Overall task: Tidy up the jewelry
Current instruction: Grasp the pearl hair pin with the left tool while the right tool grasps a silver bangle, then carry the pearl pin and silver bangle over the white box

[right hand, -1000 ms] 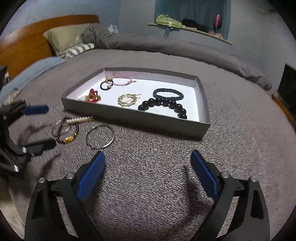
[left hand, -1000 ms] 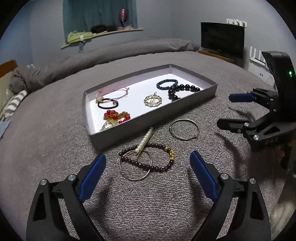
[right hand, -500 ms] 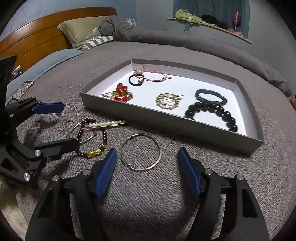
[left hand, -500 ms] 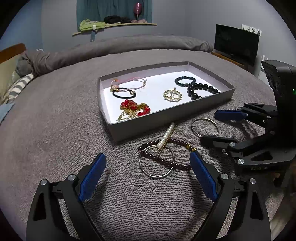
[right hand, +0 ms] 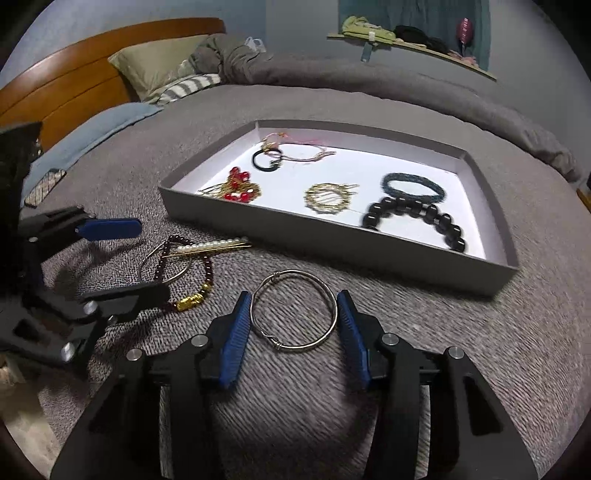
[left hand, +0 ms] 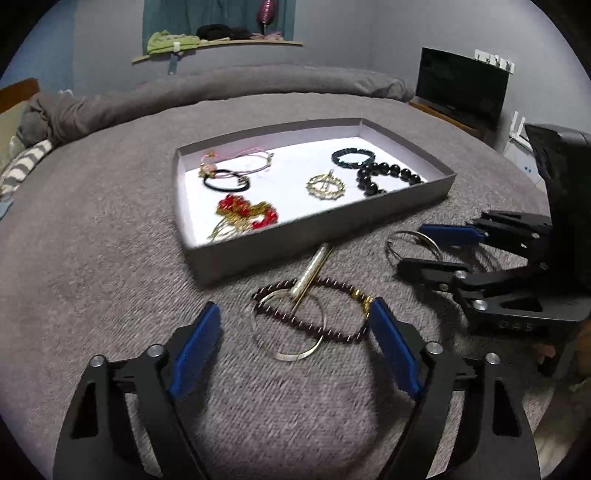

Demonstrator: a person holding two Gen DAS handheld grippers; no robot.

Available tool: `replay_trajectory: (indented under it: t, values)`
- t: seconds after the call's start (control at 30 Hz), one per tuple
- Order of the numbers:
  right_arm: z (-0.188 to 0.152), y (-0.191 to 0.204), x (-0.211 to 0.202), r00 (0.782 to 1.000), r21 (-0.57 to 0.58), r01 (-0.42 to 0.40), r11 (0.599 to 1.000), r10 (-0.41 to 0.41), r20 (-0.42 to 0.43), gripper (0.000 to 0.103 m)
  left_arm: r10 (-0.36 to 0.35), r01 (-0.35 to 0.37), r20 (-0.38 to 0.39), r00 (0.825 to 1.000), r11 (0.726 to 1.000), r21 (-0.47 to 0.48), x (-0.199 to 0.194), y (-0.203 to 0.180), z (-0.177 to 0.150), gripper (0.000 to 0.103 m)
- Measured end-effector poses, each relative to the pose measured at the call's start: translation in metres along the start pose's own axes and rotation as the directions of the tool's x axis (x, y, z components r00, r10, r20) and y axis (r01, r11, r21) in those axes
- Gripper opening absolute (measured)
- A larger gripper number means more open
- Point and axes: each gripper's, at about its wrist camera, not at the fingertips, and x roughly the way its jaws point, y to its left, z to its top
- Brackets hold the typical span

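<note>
around the silver bangle (right hand: 293,310), right gripper (right hand: 293,325) fingers have narrowed, not yet clamping.

Grey bedspread (left hand: 110,280) underfoot of everything, textured weave, spread wide. Bunched grey duvet (left hand: 240,86) along the far edge. Wooden headboard (right hand: 92,88) at the left, with 1 tan pillow (right hand: 155,68) and 1 striped pillow (right hand: 188,86) against it. Light blue sheet (right hand: 92,136) below those, a patterned phone (right hand: 46,182) lying at its edge. Wall shelf (left hand: 221,46) under a teal curtain (left hand: 184,18), carrying green cloth (left hand: 166,38), dark cloth (left hand: 221,31) and a pink ornament (left hand: 266,9). Dark TV (left hand: 461,86) on a wooden stand at the right.
</note>
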Motion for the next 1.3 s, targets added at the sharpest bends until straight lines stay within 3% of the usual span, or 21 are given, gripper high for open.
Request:
replay_trajectory:
  t: [0.1,0.2,0.33,0.4,0.57,0.63,0.67,1.3]
  values:
    - [0.000,-0.010,-0.006,1.000,0.036,0.005,0.999,-0.005,0.011,0.047,-0.006,0.006,-0.015,1.000,1.000,0.018,0.010,-0.003,0.011,0.055]
    - [0.002,-0.013,-0.009,1.000,0.042,0.006,0.999,-0.007,0.023,0.047,-0.001,0.002,-0.018,1.000,1.000,0.030,0.017,-0.007,0.019,0.048]
    - [0.002,-0.012,-0.009,1.000,0.036,-0.003,0.999,0.002,0.025,0.047,-0.007,0.008,-0.032,0.999,0.999,0.050,0.025,-0.012,0.026,0.045]
    - [0.002,-0.011,-0.008,1.000,0.029,-0.007,1.000,0.006,0.023,0.047,0.003,0.001,-0.063,0.998,0.998,0.064,0.034,-0.015,0.029,0.033]
    - [0.002,-0.009,-0.010,1.000,0.023,-0.005,1.000,0.005,0.025,0.047,0.021,-0.013,-0.101,0.995,0.997,0.074,0.046,-0.016,0.025,0.026]
    - [0.002,-0.010,-0.009,1.000,0.024,-0.004,1.000,0.004,0.024,0.047,0.031,-0.022,-0.098,0.995,0.996,0.091,0.044,-0.017,0.023,0.019]
    - [0.002,-0.009,-0.009,1.000,0.024,-0.004,1.000,0.003,0.025,0.047,0.026,-0.017,-0.097,0.995,0.996,0.090,0.043,-0.017,0.023,0.008]
    - [-0.004,-0.001,-0.021,0.999,0.017,-0.038,0.999,0.038,0.029,0.047,-0.052,0.052,-0.002,0.999,0.996,0.078,-0.007,-0.024,0.015,0.008]
